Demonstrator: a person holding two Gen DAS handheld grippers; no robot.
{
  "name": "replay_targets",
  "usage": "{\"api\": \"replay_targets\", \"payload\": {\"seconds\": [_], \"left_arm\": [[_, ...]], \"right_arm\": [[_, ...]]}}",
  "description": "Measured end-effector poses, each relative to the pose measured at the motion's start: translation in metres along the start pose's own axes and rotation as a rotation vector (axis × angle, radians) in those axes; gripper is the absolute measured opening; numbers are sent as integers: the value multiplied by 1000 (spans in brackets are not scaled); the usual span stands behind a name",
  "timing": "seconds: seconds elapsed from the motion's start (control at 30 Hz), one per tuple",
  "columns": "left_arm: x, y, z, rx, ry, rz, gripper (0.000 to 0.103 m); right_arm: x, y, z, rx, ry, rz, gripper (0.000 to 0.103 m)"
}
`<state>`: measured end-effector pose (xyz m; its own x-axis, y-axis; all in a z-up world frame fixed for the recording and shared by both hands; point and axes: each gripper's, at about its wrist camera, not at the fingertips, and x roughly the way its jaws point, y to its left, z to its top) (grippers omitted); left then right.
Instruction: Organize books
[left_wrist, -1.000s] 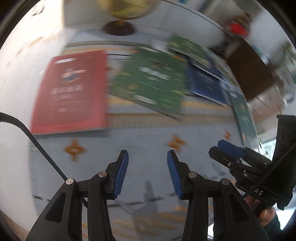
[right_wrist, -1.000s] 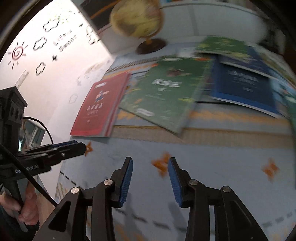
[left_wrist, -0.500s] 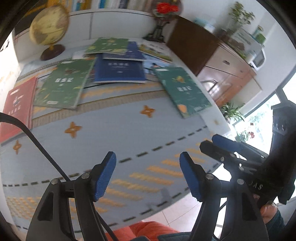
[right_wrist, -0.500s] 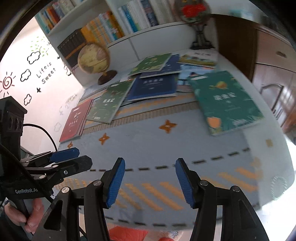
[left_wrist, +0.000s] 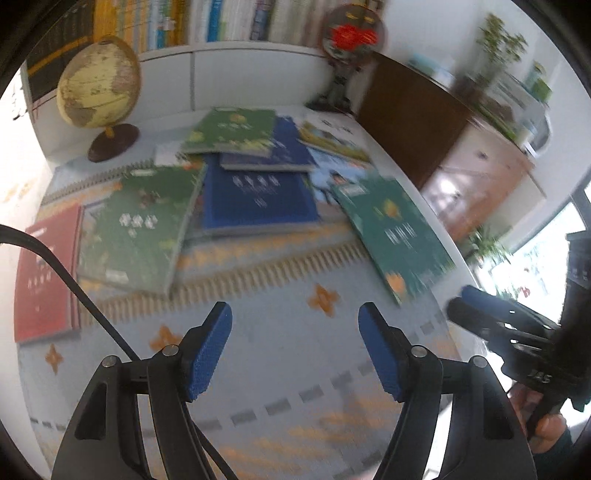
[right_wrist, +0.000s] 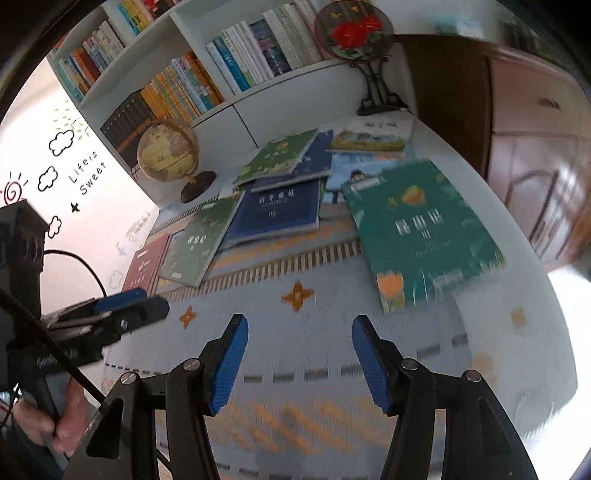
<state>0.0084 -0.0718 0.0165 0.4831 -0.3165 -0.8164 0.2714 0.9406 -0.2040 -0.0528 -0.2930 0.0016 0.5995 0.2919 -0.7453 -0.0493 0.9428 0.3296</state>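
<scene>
While thin, floppy-looking paperback books lie scattered across the upper half of both frames, my left tongs (left_wrist: 295, 347) and right tongs (right_wrist: 299, 360) hang released over the pale blue patterned mat (right_wrist: 317, 343), gripping nothing. The teal flower-covered paperback (right_wrist: 421, 232), right of centre, looks light and bendy; I'd pinch its near edge, which appears to overhang the mat's right border.

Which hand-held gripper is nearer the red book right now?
Left. The left hand-held gripper hovers nearer the red book at the table's left edge; the right hand-held gripper sits farther over, toward the teal book.
</scene>
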Motion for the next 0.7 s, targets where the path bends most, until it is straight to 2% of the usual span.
{"api": "replay_targets", "payload": {"seconds": [0.07, 0.17, 0.23, 0.3, 0.4, 0.43, 0.47, 0.57, 0.7], "left_arm": [[17, 17, 24, -44, 5, 19, 70], [42, 46, 64, -117, 1, -6, 70], [61, 65, 92, -159, -1, -12, 70], [84, 89, 122, -229, -12, -45, 70], [127, 127, 165, -358, -9, -97, 69], [135, 132, 172, -372, -10, -87, 69], [149, 139, 183, -377, -17, -46, 69], [185, 151, 208, -340, -4, 39, 70], [226, 172, 230, -347, 40, 80, 70]], "right_arm": [[12, 1, 24, -30, -6, -15, 57], [44, -1, 73, -48, -2, 3, 57], [71, -2, 103, -49, -3, -22, 57], [108, -7, 137, -19, 14, -48, 57], [159, -13, 175, 63, 50, -18, 57], [179, -13, 188, 79, 60, -9, 57], [192, -11, 196, 83, 66, -14, 57], [234, 0, 220, 57, 85, -43, 57], [273, 12, 237, 19, 114, -65, 57]]}}
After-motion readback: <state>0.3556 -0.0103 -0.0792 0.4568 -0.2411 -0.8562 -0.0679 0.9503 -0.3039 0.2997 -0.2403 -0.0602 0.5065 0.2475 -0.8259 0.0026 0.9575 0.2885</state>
